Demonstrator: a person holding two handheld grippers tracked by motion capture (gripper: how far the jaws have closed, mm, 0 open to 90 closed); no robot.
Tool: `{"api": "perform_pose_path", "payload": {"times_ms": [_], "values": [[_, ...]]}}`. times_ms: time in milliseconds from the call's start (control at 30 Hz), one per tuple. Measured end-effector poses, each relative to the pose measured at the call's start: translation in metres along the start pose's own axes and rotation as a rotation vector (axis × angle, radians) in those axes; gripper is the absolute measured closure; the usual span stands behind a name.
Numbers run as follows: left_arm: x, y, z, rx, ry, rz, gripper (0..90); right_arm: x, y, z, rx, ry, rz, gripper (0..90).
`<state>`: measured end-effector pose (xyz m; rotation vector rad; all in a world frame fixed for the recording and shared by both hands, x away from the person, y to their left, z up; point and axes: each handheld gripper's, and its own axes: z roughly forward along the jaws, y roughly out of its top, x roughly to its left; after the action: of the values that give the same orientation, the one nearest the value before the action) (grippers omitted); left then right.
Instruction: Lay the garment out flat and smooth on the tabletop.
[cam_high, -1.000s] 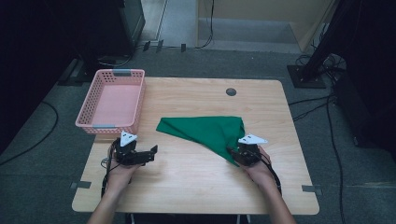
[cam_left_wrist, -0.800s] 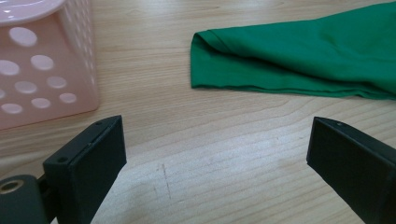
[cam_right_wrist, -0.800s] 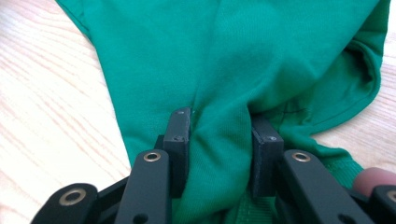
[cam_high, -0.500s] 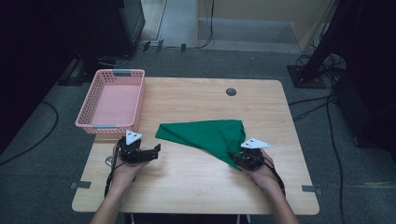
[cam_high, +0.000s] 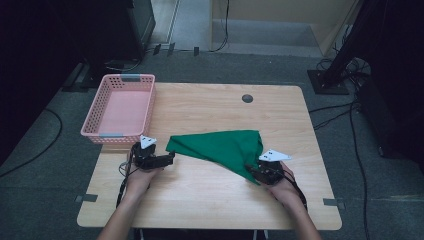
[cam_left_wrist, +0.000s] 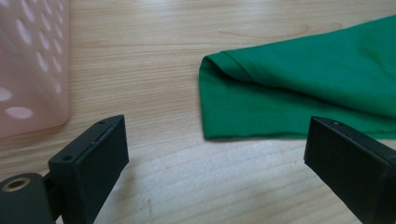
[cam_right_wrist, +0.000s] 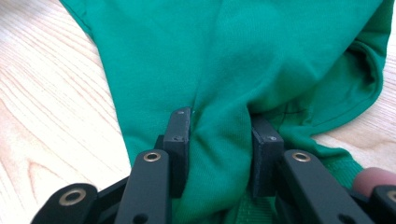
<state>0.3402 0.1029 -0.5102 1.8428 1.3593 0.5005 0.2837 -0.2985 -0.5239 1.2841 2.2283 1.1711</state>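
Green cloth (cam_high: 220, 150) lies mid-table, long axis running left-far to right-near; right gripper (cam_high: 260, 174) clamps its near-right tip; left gripper (cam_high: 167, 160) sits just left of the cloth's left corner, jaws wide, nothing betw. them, nearer arm for that corner.

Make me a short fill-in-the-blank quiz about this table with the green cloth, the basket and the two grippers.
1. The right gripper is shut on the ____ cloth.
2. The left gripper has its jaws ____, with nothing between them but bare table.
3. The pink basket sits on the table's far ____ corner in the high view.
4. The basket holds ____.

Missing words: green; open; left; nothing
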Motion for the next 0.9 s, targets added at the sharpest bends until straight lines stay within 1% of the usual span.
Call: {"api": "perform_pose_path", "payload": {"times_ms": [67,133,233,333,367,400,467,533,567,600,667,733,767,867,900], "values": [[-0.001,0.000,0.003,-0.005,0.000,0.004,7.1,0.000,0.000,0.000,0.001,0.003,-0.002,67.0],[-0.003,0.001,0.007,0.011,0.005,0.011,7.0,0.000,-0.001,-0.001,0.002,0.007,-0.007,67.0],[-0.007,0.001,0.012,0.017,0.004,0.020,7.1,-0.001,-0.002,-0.002,0.002,0.018,-0.012,67.0],[-0.010,0.004,0.016,0.019,0.013,0.043,7.1,-0.003,-0.003,-0.004,0.004,0.038,-0.012,67.0],[-0.011,0.005,0.017,0.013,0.026,0.046,10.3,-0.004,-0.003,-0.005,0.004,0.044,-0.015,67.0],[-0.011,0.006,0.019,0.010,0.028,0.042,12.6,-0.004,-0.004,-0.005,0.006,0.047,-0.014,67.0],[-0.010,0.006,0.022,0.024,0.028,0.041,12.7,-0.004,-0.005,-0.006,0.007,0.047,-0.020,66.9],[-0.011,0.005,0.024,0.043,0.030,0.050,12.9,-0.004,-0.005,-0.007,0.006,0.047,-0.020,66.7],[-0.012,0.005,0.024,0.040,0.049,0.057,16.8,-0.004,-0.005,-0.007,0.005,0.047,-0.021,66.2],[-0.013,0.005,0.024,0.039,0.069,0.062,23.6,-0.004,-0.005,-0.007,0.005,0.045,-0.023,65.5],[-0.013,0.005,0.024,0.037,0.064,0.070,25.5,-0.003,-0.005,-0.007,0.005,0.050,-0.031,59.2],[-0.014,0.005,0.024,0.035,0.063,0.084,32.0,0.000,-0.006,-0.007,0.008,0.053,-0.043,52.4],[-0.014,0.005,0.023,0.039,0.069,0.099,33.5,0.000,-0.006,-0.008,0.008,0.060,-0.040,49.0],[-0.015,0.004,0.023,0.031,0.052,0.106,40.1,-0.002,-0.007,-0.010,-0.006,0.088,-0.016,42.1],[-0.015,0.004,0.023,0.030,0.046,0.109,41.5,-0.002,-0.008,-0.013,-0.009,0.088,-0.010,38.9]]}}
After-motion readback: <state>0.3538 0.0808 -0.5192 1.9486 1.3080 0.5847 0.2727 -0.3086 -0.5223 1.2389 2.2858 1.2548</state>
